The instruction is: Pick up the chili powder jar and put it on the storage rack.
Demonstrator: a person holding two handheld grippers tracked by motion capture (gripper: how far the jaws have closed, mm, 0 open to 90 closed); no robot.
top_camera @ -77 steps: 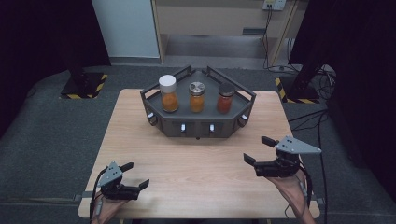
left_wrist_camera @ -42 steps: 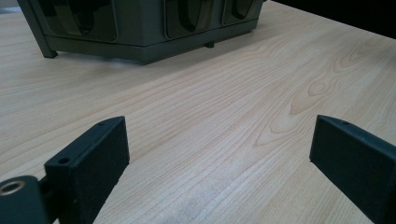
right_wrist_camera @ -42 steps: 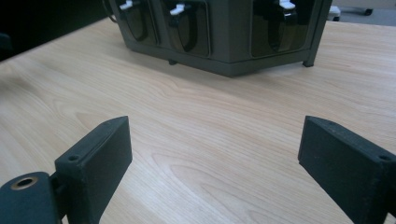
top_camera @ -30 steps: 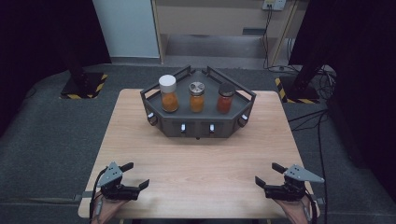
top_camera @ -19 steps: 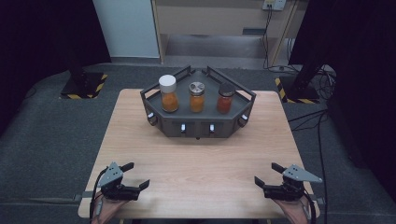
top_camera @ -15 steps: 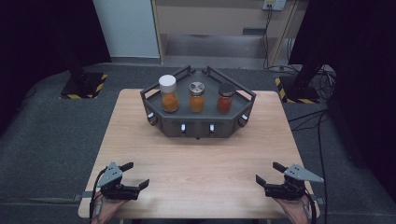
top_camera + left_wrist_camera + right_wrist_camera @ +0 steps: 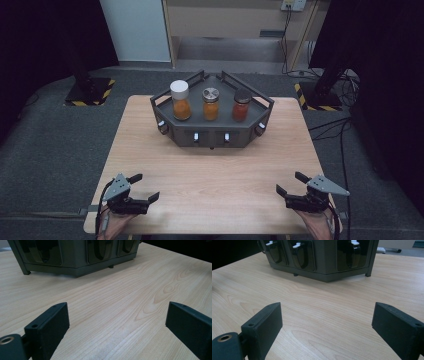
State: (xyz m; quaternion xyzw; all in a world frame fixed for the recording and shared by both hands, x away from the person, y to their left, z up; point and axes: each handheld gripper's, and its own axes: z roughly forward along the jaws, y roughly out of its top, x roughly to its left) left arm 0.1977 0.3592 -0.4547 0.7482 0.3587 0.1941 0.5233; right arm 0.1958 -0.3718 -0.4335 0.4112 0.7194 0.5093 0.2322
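The left gripper [image 7: 142, 188] has its fingers [image 7: 47, 326] wide apart, with nothing between them. The right gripper [image 7: 292, 184] is the same, fingers [image 7: 262, 325] spread and empty. Both rest low at the near edge of the wooden surface [image 7: 215, 170], one by each corner, well apart from each other.

Far from both, toward the back of the surface, stands a dark rack [image 7: 212, 132] with small white knobs on its front. On top of it three jars stand upright in a row. The jar with the white lid [image 7: 180, 100] is at the left and is the tallest. The jar with the silver lid [image 7: 211, 103] is in the middle. The jar with the dark lid [image 7: 241, 105] is at the right and holds something redder.

The jars look like glass, so they are likely hard, smooth and a bit heavy for their size. They could slip, and they could break if dropped. The best place to hold one looks to be around its round body, just under the lid, squeezing firmly but not too hard. The jars stand near one another, so the fingers would need to slide in with care and not bump the next jar. The rack's rail is in front, so lifting straight up seems safest.
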